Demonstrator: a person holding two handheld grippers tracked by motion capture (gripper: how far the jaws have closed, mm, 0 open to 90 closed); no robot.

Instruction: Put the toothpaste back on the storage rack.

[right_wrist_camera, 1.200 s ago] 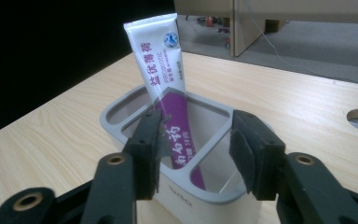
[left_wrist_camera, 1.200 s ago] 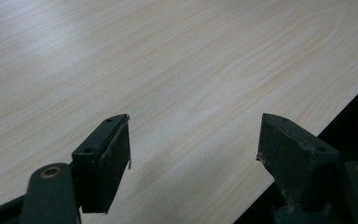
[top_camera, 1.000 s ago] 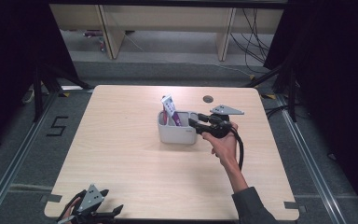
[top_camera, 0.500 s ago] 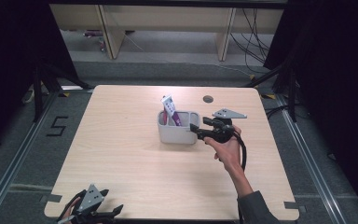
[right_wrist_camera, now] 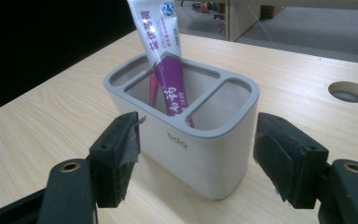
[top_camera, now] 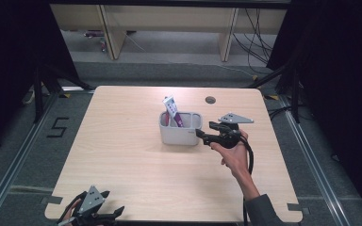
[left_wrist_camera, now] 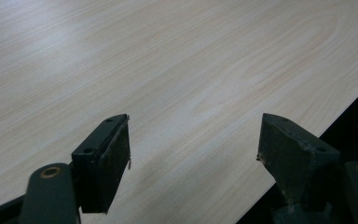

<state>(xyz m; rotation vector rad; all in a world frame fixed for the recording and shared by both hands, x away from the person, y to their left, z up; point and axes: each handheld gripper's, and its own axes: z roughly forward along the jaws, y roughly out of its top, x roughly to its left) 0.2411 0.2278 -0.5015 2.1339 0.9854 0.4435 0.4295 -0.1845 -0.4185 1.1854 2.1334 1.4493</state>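
Holding a purple tube (right_wrist_camera: 168,79), the grey holder (right_wrist_camera: 186,144) sits before the right hand-held gripper (right_wrist_camera: 196,158), opened wide, empty.

Count of items on the table (top_camera: 122,160):

Holders: one grey holder (top_camera: 179,133), standing upright near the middle of the tabletop. Its top shows three compartments: one large opening in the middle and a narrow one at either end.

Tubes: one white and purple tube (right_wrist_camera: 162,56), standing tilted in the large compartment. A pink item sits behind it in the same compartment; what it is cannot be told.

Hand-held grippers: two, the left gripper (top_camera: 94,214) at the near edge and the right gripper (top_camera: 201,135) just beside the holder.

Round holes in the tabletop: one hole (top_camera: 210,100), behind the holder.
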